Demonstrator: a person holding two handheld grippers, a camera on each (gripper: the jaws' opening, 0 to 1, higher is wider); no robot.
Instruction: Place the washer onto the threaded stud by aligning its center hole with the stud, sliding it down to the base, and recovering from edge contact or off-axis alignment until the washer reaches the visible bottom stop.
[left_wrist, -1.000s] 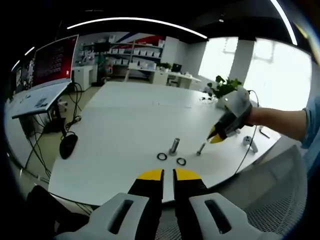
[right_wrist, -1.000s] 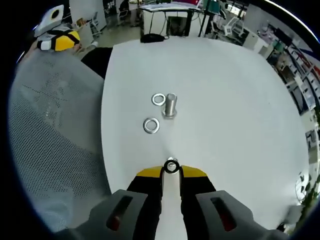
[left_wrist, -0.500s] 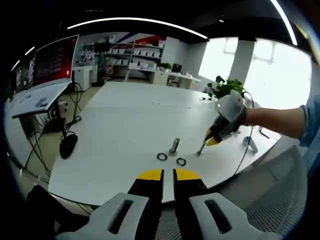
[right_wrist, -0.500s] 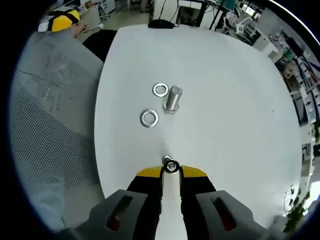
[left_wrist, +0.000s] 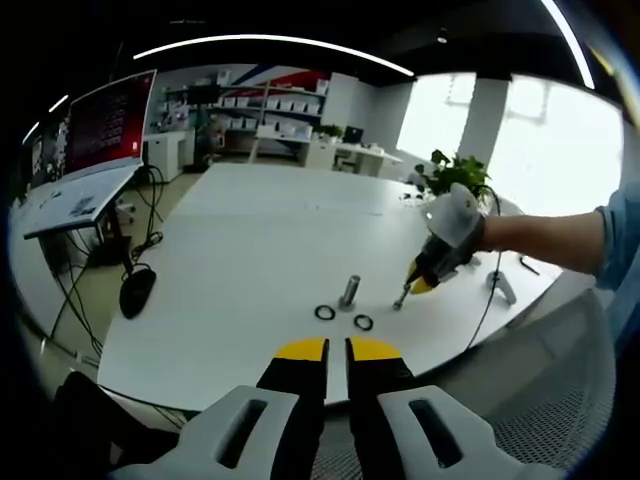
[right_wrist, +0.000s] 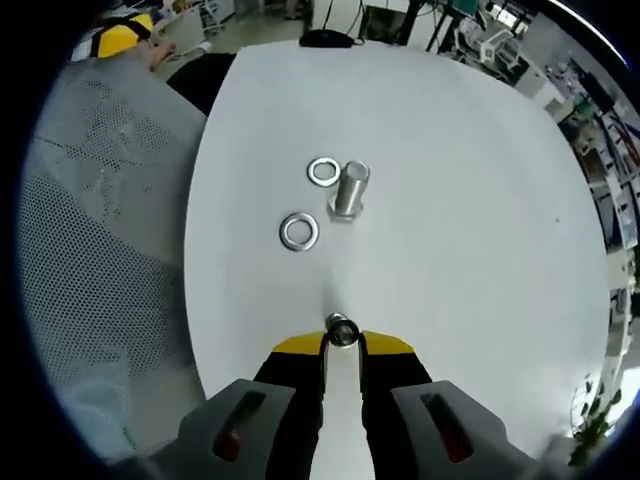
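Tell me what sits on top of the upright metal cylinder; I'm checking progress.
Nothing: the cylinder's top is bare. Two washers lie flat on the table beside it. Its base contact is too small to judge.

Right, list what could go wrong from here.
1. The washer seems pinched only at the very tips of the right tool. Edge contact with the thin stud could knock it loose.
2. The stud stands slim on the table. An off-axis push might tip it if it is unfixed.
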